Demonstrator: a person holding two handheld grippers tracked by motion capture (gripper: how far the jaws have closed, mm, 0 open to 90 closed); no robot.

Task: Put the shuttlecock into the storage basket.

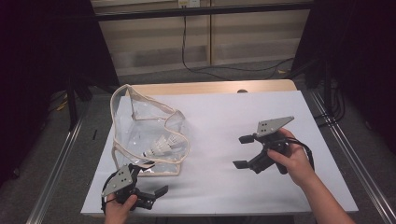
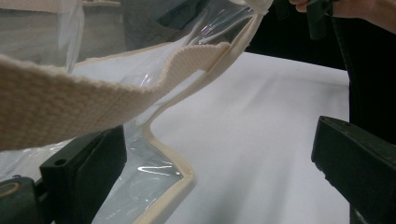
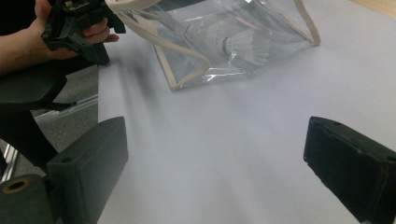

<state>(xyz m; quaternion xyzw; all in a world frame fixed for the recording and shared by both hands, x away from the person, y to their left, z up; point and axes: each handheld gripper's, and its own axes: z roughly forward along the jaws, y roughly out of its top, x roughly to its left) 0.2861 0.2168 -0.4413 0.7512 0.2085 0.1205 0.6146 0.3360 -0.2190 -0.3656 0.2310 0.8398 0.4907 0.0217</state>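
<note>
Clear bag (image 1: 148, 135) w/ cream trim sits on the left of the white tabletop (image 1: 224, 186), a shuttlecock (image 1: 161, 147) lying inside. Left gripper (image 1: 148, 185) at the bag's near corner, fingers apart; cream strap (image 2: 93, 93) crosses just above its left finger (image 2: 86, 172), touching or not can't tell. Right gripper (image 1: 243, 151) well apart from bag, over bare tabletop, fingers apart, nothing between.
</note>
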